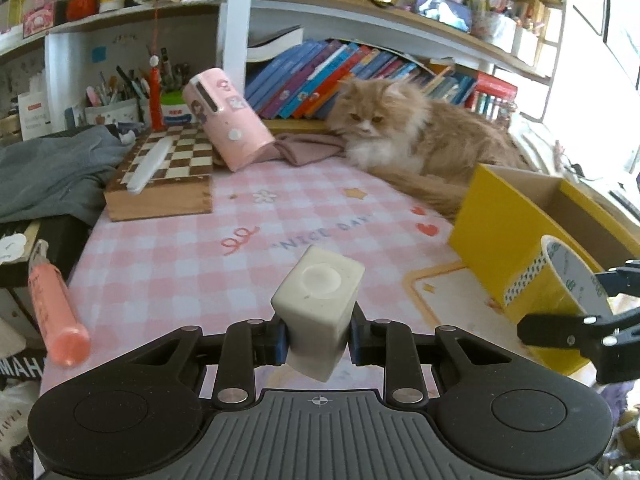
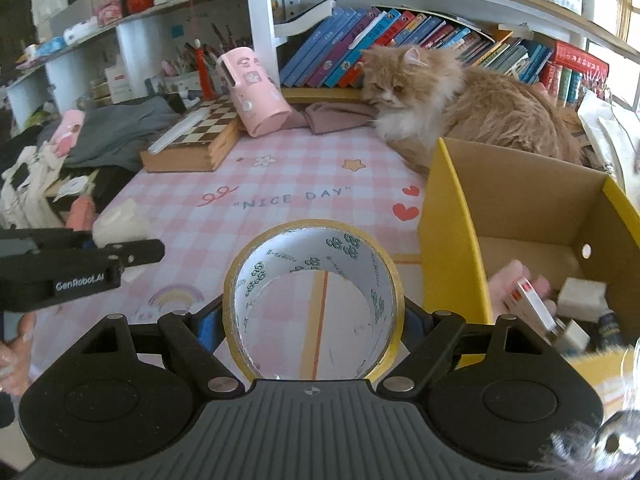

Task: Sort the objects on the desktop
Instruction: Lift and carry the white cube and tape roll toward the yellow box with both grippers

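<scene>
the left gripper [image 1: 318, 342] is holding a white block [image 1: 320, 308] between its fingers, and the fingers are squeezed narrow on the block's sides. the right gripper [image 2: 314, 320] is holding a roll of tape [image 2: 314, 300], with its fingers spread wide around the roll. both things are up in the air above the pink checked surface [image 2: 280, 184], just left of the yellow box [image 2: 452, 248].

the step in hand looks like dropping these things into the yellow box. the box is already holding a few small things at its bottom, so there is still room inside. to do it well, each gripper is needing to go up and over the near yellow wall first, and let go only when its thing is above the open middle of the box.

the block is sitting a bit tilted in the fingers, so slow moving is safer. the two grippers are near each other, so going one at a time is best.

a fluffy cat [image 2: 460, 100] is lying just behind the box, touching its far side, so staying low and away from the cat is kind. left of the box the surface is open.
</scene>
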{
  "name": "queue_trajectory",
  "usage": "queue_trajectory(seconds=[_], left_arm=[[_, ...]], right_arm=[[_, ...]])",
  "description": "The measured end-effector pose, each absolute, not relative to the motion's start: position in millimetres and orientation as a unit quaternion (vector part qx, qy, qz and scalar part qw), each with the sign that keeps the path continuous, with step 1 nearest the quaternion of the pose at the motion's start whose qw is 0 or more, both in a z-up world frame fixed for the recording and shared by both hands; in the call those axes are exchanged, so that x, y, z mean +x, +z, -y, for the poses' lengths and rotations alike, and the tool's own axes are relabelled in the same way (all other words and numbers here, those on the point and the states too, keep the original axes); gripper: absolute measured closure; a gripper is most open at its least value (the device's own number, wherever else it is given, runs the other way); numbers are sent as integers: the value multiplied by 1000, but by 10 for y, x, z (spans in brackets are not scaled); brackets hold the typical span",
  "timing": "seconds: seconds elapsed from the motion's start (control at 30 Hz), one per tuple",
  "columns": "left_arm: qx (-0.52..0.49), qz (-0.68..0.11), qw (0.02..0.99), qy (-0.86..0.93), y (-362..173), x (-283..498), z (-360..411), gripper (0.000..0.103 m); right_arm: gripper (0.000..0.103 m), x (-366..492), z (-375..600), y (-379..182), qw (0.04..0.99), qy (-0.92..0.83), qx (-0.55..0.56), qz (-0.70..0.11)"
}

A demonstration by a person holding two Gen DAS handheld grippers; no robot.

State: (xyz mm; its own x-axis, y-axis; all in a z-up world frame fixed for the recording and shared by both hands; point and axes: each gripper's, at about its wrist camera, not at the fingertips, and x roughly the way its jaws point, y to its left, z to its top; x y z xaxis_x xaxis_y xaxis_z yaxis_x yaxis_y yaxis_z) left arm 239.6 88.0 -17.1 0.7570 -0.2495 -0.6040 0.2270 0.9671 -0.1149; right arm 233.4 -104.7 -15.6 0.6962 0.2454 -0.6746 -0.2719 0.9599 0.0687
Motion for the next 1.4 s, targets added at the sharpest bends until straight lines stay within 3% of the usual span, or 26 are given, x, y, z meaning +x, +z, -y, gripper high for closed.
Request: queue_trajectory(seconds=[0.93, 1.4], left_arm=[[27, -343, 916, -208, 21, 886, 233, 77], [54, -356, 899, -250, -30, 529, 727, 77]], right_arm=[[22, 501, 2371, -226, 926, 70, 23, -371], [22, -42, 2833, -306, 925, 34, 38, -378]])
